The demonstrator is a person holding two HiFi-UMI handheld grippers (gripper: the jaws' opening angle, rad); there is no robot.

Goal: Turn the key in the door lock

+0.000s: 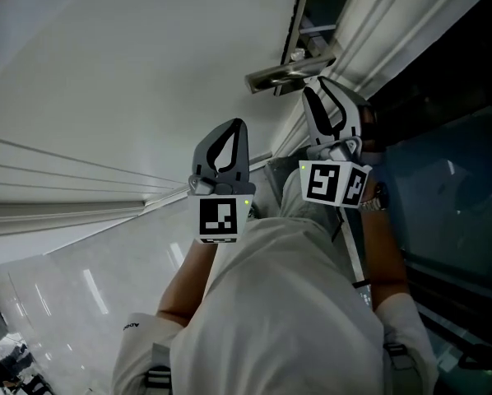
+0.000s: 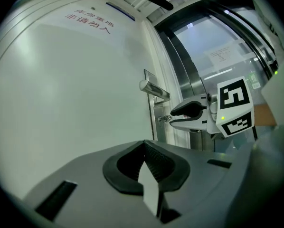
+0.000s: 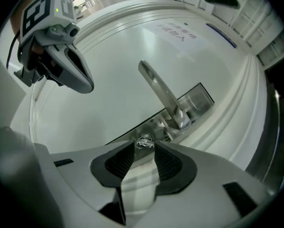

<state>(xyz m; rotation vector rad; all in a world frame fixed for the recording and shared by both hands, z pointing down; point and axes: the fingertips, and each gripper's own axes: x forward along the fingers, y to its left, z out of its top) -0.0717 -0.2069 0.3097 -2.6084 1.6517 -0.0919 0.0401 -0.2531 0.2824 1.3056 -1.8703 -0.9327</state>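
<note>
Right gripper: your grey two-jaw right gripper [image 3: 145, 150] sits nearest the lens. Its ribbed black pads stand a narrow way apart, released, not clenched.
Key: the small silver key with a wire ring [image 3: 144, 142] is in the lock. It lies dead ahead, right at the mouth between your two fingertips.
Contact: from the left gripper view the key pokes out just past your tips towards the door. I judge it not yet seated between the pads, though a light touch cannot be ruled out.
Long axis: the key's shaft runs straight into the door face, in line with the way your jaws point. By my reading, the turn is a roll about that line, not a sideways swing.
Lock plate: the polished chrome plate [image 3: 192, 102] holds the key, which sits just below the hub of the handle.
Handle: the brushed metal lever handle [image 3: 160, 90] juts out above the key, close to your upper finger. It could foul a wide roll.
Door: the plain white door [image 3: 104, 65] carries all of these near its edge.
Left gripper: your grey left gripper [image 2: 143, 143] has its jaw tips together on nothing. It hangs before the bare panel, well apart from the key, so the right one is nearer.
</note>
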